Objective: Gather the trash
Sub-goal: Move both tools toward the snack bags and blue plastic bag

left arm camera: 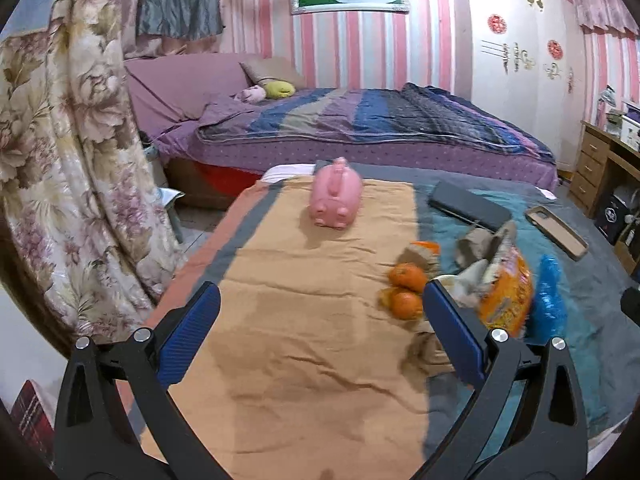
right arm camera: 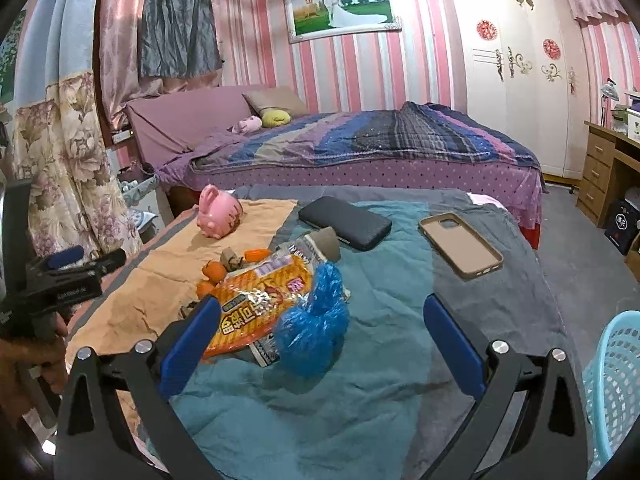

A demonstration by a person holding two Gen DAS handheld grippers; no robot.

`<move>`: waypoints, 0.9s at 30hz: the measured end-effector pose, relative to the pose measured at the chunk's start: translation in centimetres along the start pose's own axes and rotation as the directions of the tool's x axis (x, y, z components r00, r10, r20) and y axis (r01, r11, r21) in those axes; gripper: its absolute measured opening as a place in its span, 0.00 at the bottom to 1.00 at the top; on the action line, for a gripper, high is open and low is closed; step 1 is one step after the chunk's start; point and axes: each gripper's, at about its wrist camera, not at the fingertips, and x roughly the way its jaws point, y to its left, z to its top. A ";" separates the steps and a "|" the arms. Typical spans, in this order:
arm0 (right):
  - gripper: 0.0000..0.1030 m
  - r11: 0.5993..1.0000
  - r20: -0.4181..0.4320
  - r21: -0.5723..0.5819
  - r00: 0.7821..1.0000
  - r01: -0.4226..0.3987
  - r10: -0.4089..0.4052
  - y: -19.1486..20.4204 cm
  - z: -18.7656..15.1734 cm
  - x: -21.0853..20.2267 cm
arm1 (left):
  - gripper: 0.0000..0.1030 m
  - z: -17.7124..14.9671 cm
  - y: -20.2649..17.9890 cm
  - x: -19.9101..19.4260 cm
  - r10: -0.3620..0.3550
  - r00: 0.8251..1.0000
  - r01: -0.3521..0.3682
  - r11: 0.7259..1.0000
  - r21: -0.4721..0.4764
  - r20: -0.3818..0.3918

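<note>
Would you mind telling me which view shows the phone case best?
The right wrist view: the phone case lies whole and sharp on the blanket. The left wrist view shows it smaller, at the right edge.
</note>
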 end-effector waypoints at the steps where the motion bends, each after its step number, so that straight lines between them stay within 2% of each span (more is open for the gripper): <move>1: 0.96 1.000 -0.002 -0.004 1.000 -0.005 0.005 0.2 -0.1 0.1 | 0.95 -0.1 0.5 0.3 -0.001 1.000 0.001 1.000 -0.010 -0.014; 6: 0.96 1.000 -0.038 -0.018 0.999 0.021 -0.022 1.4 -0.6 1.3 | 0.95 -0.4 1.7 0.9 0.006 0.999 -0.006 1.000 -0.019 -0.038; 8: 0.96 0.999 -0.061 -0.031 0.998 0.027 -0.029 2.0 -0.9 1.9 | 0.95 -0.5 1.7 0.9 -0.007 0.999 0.006 1.000 -0.027 -0.039; 11: 0.96 0.998 -0.048 -0.051 0.998 0.041 -0.043 2.6 -0.9 2.2 | 0.95 -0.8 1.1 0.7 -0.050 0.998 0.049 0.999 -0.024 -0.044; 14: 0.96 0.998 -0.037 -0.039 0.998 0.059 -0.060 2.3 -0.6 2.3 | 0.95 -1.3 -0.8 0.7 -0.130 0.990 0.130 0.991 0.001 -0.063; 17: 0.96 0.997 -0.036 -0.014 0.996 0.081 -0.082 1.6 -0.4 2.3 | 0.95 -1.7 -3.4 0.4 -0.157 0.986 0.161 0.983 0.085 -0.055; 21: 0.96 0.994 -0.052 0.008 0.993 0.105 -0.104 0.5 -0.4 2.5 | 0.95 -2.2 -6.1 0.3 -0.196 0.979 0.201 0.970 0.136 -0.048; 24: 0.96 0.994 -0.059 0.007 0.992 0.110 -0.110 0.0 -0.4 2.5 | 0.88 -2.5 -7.6 0.6 -0.217 0.975 0.223 0.960 0.172 -0.053; 27: 0.96 0.994 -0.064 0.003 0.992 0.112 -0.112 -0.7 -0.4 2.4 | 0.71 -2.8 -8.7 1.4 -0.238 0.967 0.252 0.950 0.186 -0.094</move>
